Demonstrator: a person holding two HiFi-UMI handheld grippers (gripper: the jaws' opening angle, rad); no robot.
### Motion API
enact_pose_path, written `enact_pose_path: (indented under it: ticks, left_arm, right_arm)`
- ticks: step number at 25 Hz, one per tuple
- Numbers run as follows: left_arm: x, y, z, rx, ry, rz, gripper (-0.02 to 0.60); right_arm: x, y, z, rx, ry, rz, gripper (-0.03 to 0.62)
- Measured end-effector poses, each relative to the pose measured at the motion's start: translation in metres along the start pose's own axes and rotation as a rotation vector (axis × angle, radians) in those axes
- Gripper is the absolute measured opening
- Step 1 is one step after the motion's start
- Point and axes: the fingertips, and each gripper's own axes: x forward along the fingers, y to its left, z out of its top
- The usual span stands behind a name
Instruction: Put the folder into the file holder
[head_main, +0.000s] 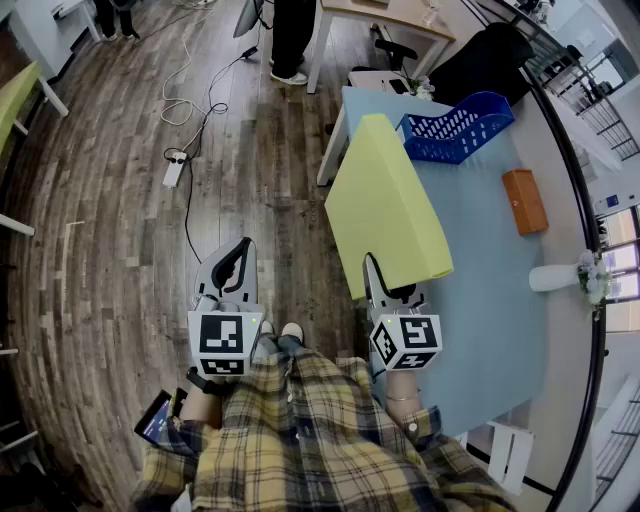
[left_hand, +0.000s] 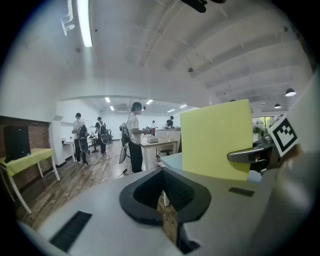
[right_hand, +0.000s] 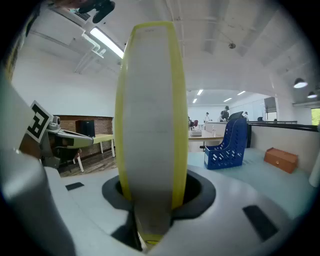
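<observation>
My right gripper (head_main: 379, 283) is shut on the near end of a yellow-green folder (head_main: 385, 205), held up over the left edge of the light blue table (head_main: 500, 330). In the right gripper view the folder (right_hand: 150, 115) stands edge-on between the jaws, spine towards the camera. The blue file holder (head_main: 455, 125) stands at the table's far end, just beyond the folder; it shows as the file holder (right_hand: 227, 144) to the right of the folder. My left gripper (head_main: 238, 258) hangs over the wooden floor, jaws together and empty, and sees the folder (left_hand: 216, 137) to its right.
An orange box (head_main: 524, 200) lies on the table right of the folder. A white vase (head_main: 560, 277) with flowers stands at the table's right edge. Cables and a power strip (head_main: 174, 170) lie on the floor. People stand at far desks (left_hand: 159, 145).
</observation>
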Motion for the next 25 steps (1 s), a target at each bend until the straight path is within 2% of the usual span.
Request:
enact_pose_path:
  ticks: [8,16,25]
  left_arm:
    - [0.001,0.001,-0.002,-0.002,0.006,0.034,-0.009]
    - [0.01,0.003,-0.011,0.011,0.05,0.052,-0.008]
    - [0.055,0.031,0.0,0.014,0.043,0.039,-0.008]
  right_arm:
    - [0.0,-0.006,0.003,0.029,-0.017,0.024,0.158]
    - [0.01,-0.012,-0.004,0.04,0.01,0.039,0.158]
    - [0.06,-0.02,0.01,0.045,0.0,0.042,0.158]
